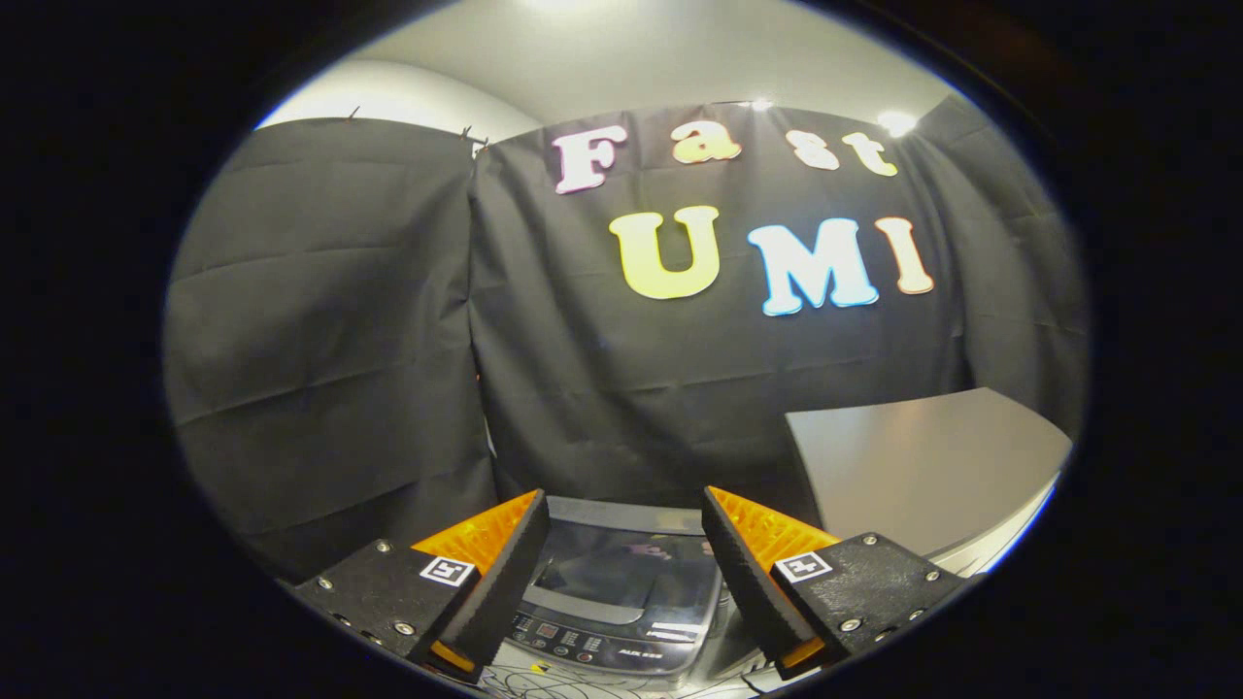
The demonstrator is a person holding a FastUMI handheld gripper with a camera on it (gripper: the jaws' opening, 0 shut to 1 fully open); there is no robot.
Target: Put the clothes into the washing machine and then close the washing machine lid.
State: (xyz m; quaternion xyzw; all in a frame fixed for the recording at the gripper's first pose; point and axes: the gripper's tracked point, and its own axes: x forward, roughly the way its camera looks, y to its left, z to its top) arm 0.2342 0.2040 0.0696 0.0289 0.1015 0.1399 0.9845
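**Tool spread above closed washing machine**

The tool (626, 505) is seen with its fingers (505, 573) held wide apart, nothing between them. A small square black-and-white marker is fixed on each finger mount. Below and between the fingers a washing machine (621, 592) is seen, its dark glossy lid (631, 568) lying shut. A control panel (592, 646) with buttons runs along its near edge; the printing there is too small to be read. A grey bench (932, 466) stands just beside the machine, beyond the right finger. Thin cables (544, 684) lie in front of the machine.
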